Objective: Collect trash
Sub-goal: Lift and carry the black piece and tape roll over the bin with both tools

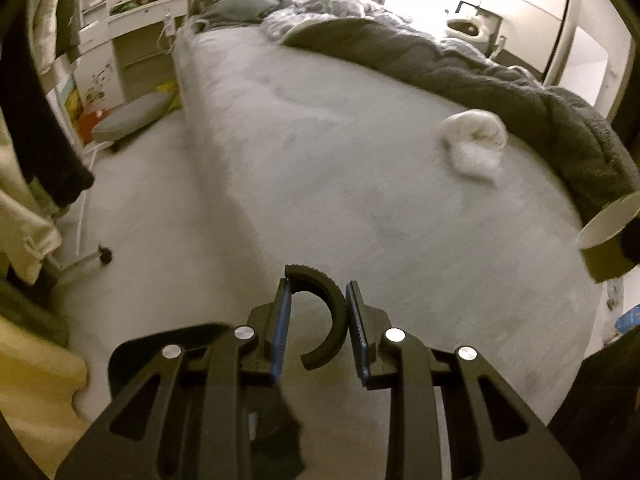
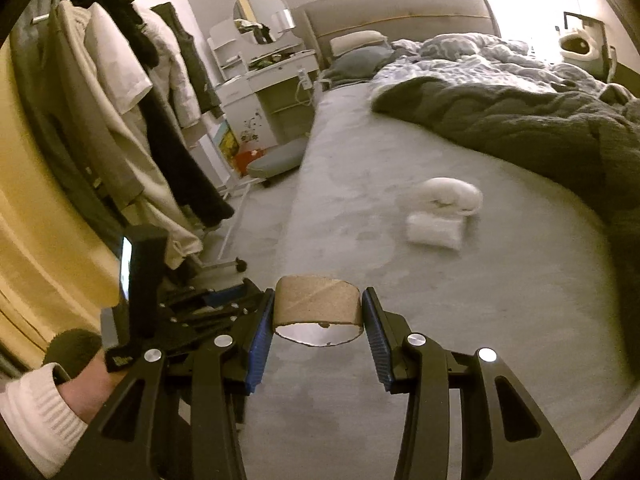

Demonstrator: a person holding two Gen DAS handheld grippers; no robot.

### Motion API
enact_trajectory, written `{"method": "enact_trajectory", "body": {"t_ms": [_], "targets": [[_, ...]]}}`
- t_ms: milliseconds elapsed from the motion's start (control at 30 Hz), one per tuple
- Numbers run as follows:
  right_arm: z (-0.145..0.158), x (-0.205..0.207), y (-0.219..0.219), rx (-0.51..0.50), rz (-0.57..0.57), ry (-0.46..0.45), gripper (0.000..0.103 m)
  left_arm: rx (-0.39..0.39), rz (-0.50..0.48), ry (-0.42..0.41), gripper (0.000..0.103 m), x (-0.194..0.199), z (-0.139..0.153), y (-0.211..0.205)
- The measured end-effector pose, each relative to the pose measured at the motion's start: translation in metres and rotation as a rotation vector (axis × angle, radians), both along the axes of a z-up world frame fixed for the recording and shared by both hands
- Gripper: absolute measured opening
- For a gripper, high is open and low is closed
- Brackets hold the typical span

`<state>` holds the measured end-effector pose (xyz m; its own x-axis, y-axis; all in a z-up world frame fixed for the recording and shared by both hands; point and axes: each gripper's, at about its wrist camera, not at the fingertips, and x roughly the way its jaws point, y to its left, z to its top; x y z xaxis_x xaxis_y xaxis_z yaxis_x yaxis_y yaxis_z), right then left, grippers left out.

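My left gripper [image 1: 318, 292] is shut on a black curved plastic piece [image 1: 330, 316], a ridged half ring pinched between the blue pads. My right gripper [image 2: 318, 304] is shut on a brown cardboard tube [image 2: 318, 306], held crosswise with its open end toward the camera. That cardboard tube [image 1: 610, 240] also shows at the right edge of the left wrist view. On the grey bed [image 1: 320, 152] ahead lies a crumpled white tissue wad [image 1: 476, 144]. In the right wrist view the tissue wad [image 2: 444, 212] lies beyond the tube, on the bed [image 2: 400, 288].
A dark blanket [image 2: 520, 120] is bunched along the right of the bed. A clothes rack with hanging garments [image 2: 152, 120] stands to the left, on castors. A white dresser with mirror [image 2: 260, 60] and a grey stool [image 2: 276, 160] stand by the bed's head. A hand in a white sleeve [image 2: 44, 412] holds the left gripper.
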<state>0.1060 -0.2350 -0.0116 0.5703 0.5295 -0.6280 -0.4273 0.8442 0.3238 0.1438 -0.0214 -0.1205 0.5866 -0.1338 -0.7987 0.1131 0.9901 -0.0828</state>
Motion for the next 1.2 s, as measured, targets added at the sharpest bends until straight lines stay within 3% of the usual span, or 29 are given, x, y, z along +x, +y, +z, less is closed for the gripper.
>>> {"method": "enact_trajectory", "body": {"t_ms": [400, 867, 1200], "targets": [[-0.004, 0.008, 0.066, 0.008, 0.065, 0.026, 0.044, 0.044, 0.095, 0.138, 0.03, -0.022, -0.044, 0.059], [-0.03, 0.015, 0.136, -0.017, 0.15, 0.094, 0.044, -0.009, 0.166, 0.313, 0.03, -0.037, -0.086, 0.113], [-0.053, 0.019, 0.189, -0.045, 0.218, 0.157, 0.044, 0.006, 0.17, 0.449, 0.031, -0.053, -0.125, 0.131]]}}
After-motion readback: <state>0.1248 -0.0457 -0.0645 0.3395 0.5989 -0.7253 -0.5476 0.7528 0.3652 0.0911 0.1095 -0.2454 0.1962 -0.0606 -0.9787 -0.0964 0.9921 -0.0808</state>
